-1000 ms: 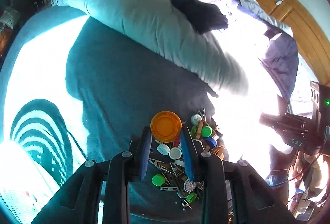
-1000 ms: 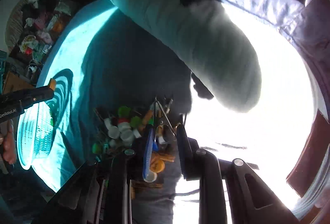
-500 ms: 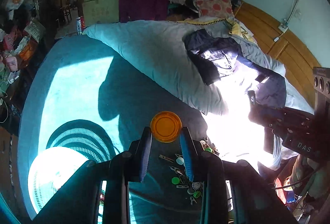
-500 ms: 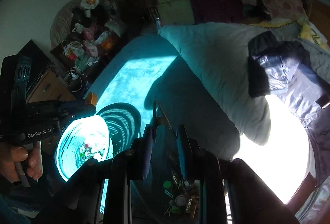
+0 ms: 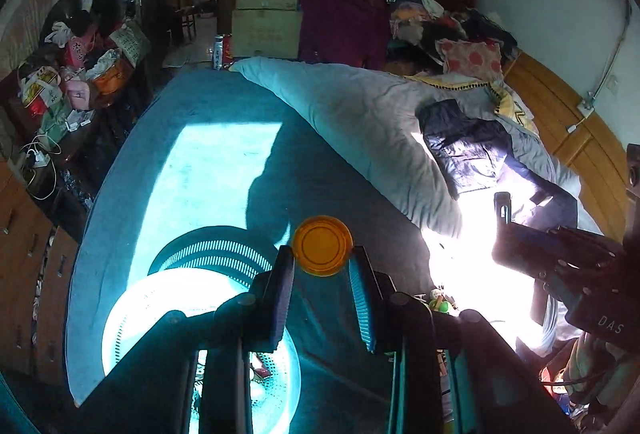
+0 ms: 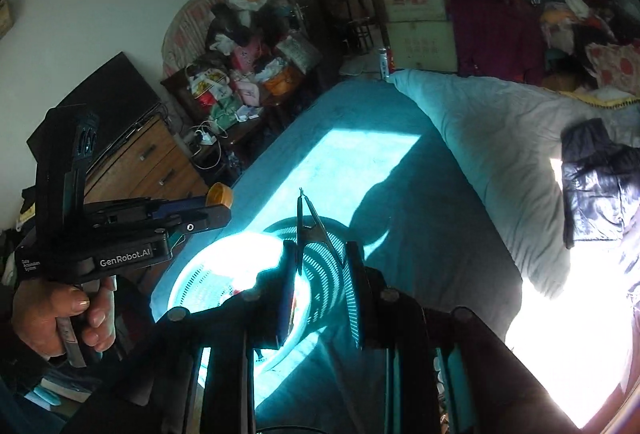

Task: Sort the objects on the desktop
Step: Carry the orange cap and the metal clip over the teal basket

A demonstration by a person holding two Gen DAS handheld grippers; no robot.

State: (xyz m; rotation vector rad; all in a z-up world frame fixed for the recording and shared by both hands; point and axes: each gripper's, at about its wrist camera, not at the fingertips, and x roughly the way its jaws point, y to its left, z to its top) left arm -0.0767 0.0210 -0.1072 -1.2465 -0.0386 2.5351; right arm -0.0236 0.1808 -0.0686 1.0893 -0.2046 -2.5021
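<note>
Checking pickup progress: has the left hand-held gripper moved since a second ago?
Yes. The left hand-held gripper, holding the orange lid, lifted from the clutter pile toward the white basket.

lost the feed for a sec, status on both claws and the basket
Left claw shut on orange lid. Right claw shut on metal clip. Both raised near the white basket. Nothing blocking it.

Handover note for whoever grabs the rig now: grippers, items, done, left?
Left gripper: shut on the orange lid, held up beside the white basket.
Right gripper: shut on a thin metal clip, above the same basket.
Done: some small items already lie in the basket.
Left: drop both pieces in, then sort the pile of small items on the bed.
</note>
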